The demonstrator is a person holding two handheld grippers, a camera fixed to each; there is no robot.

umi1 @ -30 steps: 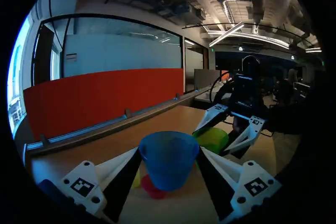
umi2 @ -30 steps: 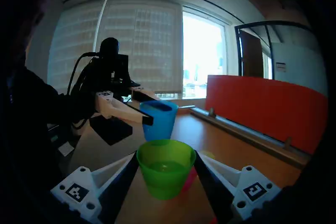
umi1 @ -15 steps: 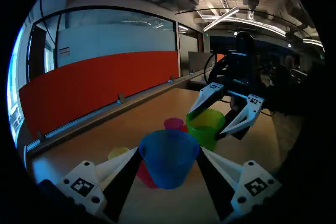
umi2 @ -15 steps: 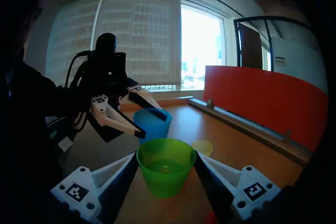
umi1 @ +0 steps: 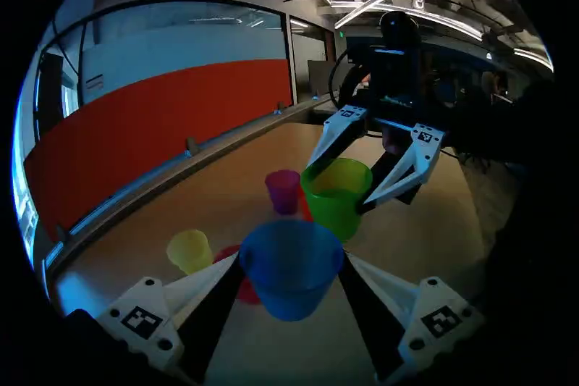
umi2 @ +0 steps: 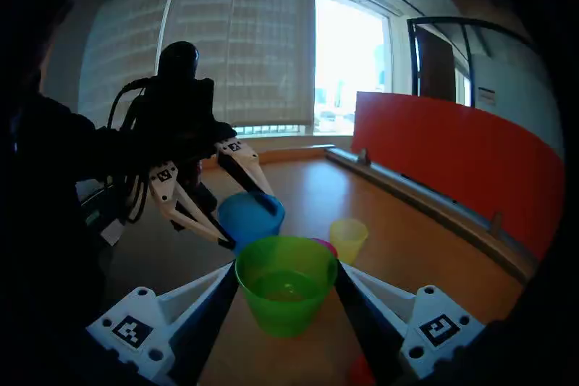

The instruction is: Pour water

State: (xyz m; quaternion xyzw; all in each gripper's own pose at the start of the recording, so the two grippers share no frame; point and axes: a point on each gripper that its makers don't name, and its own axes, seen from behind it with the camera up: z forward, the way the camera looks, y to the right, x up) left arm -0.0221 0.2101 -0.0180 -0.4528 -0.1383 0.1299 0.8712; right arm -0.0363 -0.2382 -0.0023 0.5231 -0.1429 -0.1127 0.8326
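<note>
Cups both gripped. Green cup (umi2: 286,310) pinched by right gripper (umi2: 286,270), fingers pressing opposite sides of upper wall. Held upright above table (umi2: 405,248), shallow water (umi2: 284,290) in bottom. Blue cup (umi1: 292,281) pinched same way in left gripper (umi1: 289,259), near green cup; contents hard to tell. Yellow cup (umi1: 189,250) and purple cup (umi1: 283,189) stand on table. Judgement: thin plastic, light, probably flexes if squeezed; smooth tapered wall may slip. Hold high under rim, moderate force. Little water, so low slosh; tilt slowly.
</note>
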